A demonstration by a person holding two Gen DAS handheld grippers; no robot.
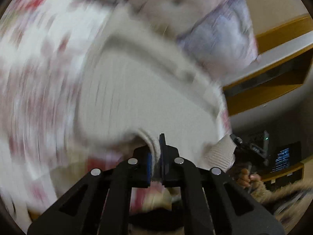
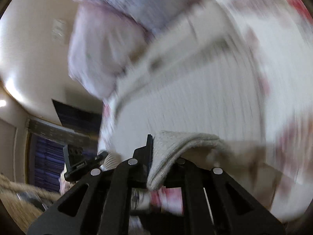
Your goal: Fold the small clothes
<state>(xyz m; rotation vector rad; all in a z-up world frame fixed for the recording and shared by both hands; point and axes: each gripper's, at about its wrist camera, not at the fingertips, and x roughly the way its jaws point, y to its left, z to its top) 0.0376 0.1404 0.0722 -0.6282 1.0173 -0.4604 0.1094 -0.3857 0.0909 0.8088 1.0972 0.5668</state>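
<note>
A cream ribbed knit garment (image 1: pixel 148 90) spreads out in front of both grippers, blurred by motion. My left gripper (image 1: pixel 156 156) is shut on one edge of it, knit pinched between the blue pads. My right gripper (image 2: pixel 154 156) is shut on another edge of the garment (image 2: pixel 195 101); the knit drapes over its right finger and hides it. The right gripper (image 1: pixel 237 140) shows in the left wrist view holding a ribbed corner. The left gripper (image 2: pixel 78 164) shows at the left of the right wrist view.
A white bedspread with red and pink prints (image 1: pixel 29 78) lies under the garment. A lilac patterned pillow (image 1: pixel 223 33) stands at the back, also in the right wrist view (image 2: pixel 101 45). A wooden headboard shelf (image 1: pixel 273 74) is on the right. Dark windows (image 2: pixel 49 166) show behind.
</note>
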